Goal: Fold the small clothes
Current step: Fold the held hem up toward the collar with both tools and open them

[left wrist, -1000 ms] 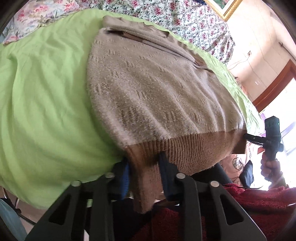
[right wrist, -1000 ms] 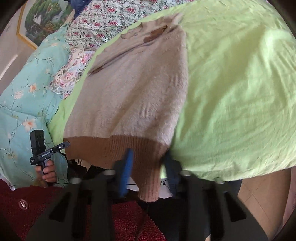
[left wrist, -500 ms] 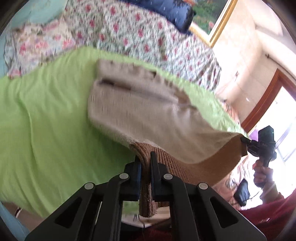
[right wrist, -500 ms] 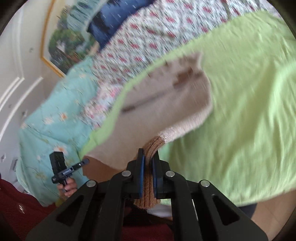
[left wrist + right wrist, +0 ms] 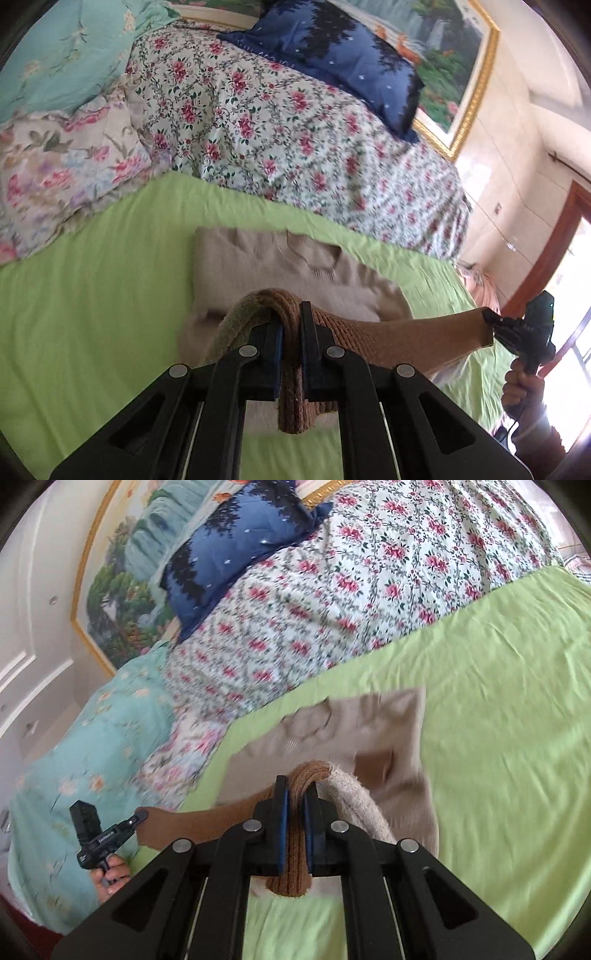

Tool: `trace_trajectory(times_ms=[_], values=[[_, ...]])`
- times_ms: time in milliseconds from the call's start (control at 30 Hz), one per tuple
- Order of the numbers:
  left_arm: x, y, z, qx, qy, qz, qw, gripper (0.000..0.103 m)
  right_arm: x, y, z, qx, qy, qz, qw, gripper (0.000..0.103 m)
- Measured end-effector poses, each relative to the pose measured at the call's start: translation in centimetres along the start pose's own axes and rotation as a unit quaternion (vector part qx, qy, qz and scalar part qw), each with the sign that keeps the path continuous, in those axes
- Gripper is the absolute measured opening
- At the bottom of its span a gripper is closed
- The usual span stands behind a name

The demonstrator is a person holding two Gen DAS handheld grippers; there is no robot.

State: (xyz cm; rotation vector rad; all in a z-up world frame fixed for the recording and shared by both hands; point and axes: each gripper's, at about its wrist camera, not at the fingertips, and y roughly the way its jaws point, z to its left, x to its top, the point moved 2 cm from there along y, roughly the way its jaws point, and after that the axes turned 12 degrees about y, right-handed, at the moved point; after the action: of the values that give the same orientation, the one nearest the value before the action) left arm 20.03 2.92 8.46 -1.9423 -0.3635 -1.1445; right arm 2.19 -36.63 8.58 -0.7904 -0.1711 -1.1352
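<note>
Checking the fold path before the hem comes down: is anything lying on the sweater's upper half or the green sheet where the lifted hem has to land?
Nothing visible does. Both tongs, left and right, are shut on the brown ribbed hem, held above the sweater. Its collar end lies bare on the green sheet; the floral bedding sits beyond it.

Each view is taken from just behind a gripper, low over the green sheet (image 5: 92, 314), facing the head of the bed. The left wrist view is aimed along the left gripper (image 5: 291, 325), the right gripper (image 5: 493, 320) being seen at its right edge. Both views share the beige sweater (image 5: 369, 731), the floral quilt (image 5: 369, 572) and the framed painting (image 5: 454, 74).
</note>
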Motion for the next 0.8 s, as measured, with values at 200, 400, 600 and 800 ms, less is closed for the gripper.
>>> trace_trajectory(times_ms=[200,400,600,800], values=[[3.4,7.2,1.9,0.021,-0.007,0.026,0.9994,0.006,4.2,6.7,-1.6,-0.038,0.016,0.008,0.999,0.008],[4.4,14.3,5.1,0.038,-0.028,0.059,0.9971,0.006,5.9,12.3,-4.9,-0.083,0.036,0.021,0.996,0.008],[3.1,21.5,7.6,0.070,-0.033,0.114,0.9904,0.007,6.1,17.7,-7.4,-0.152,0.031,0.050,0.987,0.009],[0.4,22.2,7.7,0.053,-0.055,0.161,0.9840,0.037,5.7,16.8,-8.4,-0.172,0.069,0.051,0.981,0.029]])
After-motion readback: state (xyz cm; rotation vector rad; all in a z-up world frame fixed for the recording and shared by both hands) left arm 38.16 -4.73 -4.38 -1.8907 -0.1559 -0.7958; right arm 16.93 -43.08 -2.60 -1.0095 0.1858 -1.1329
